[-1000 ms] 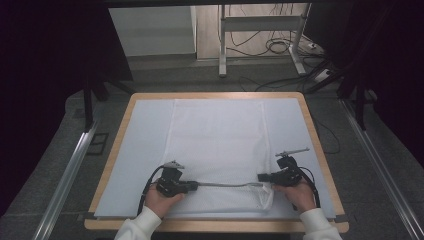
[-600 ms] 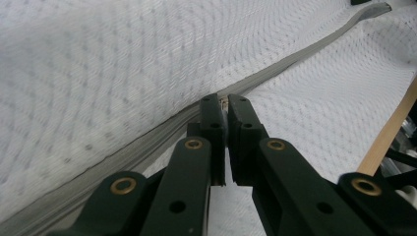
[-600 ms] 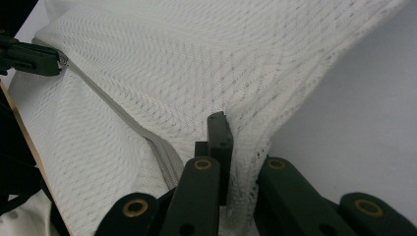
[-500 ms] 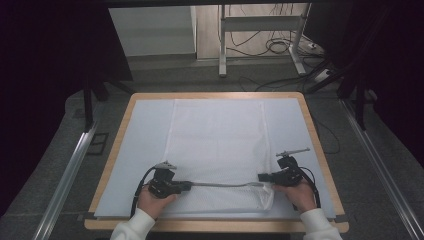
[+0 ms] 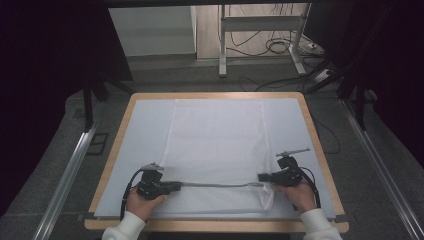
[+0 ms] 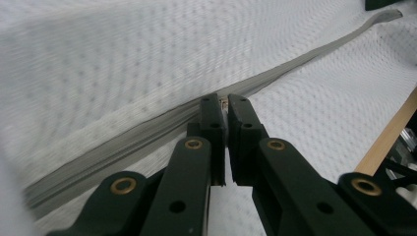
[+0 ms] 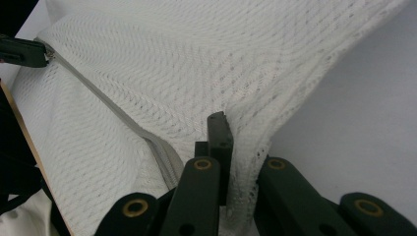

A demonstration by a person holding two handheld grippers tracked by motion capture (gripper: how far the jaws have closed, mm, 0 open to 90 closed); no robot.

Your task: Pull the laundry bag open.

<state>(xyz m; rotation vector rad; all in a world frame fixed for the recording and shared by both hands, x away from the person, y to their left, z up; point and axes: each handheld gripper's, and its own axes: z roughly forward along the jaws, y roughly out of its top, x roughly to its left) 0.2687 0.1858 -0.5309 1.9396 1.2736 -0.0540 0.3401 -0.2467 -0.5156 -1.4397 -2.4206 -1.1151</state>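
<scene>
Dark floor and cables surround a wood-rimmed table (image 5: 125, 120) with a pale blue mat. Left gripper (image 6: 222, 105) is closed on something small at the grey zipper (image 5: 215, 185), seemingly its pull. Right gripper (image 7: 223, 129) pinches the white mesh bag (image 5: 215, 140) at its near right corner. Bag lies flat mid-table, reaching its near edge. Zipper looks closed along its whole length, so the zipping itself seems finished or not begun; I cannot tell which.

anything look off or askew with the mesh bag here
Mostly tidy: the mesh bag lies flat and square on the mat. Only its near right corner is bunched and lifted where the right gripper pinches it. No tears or spills visible.
</scene>
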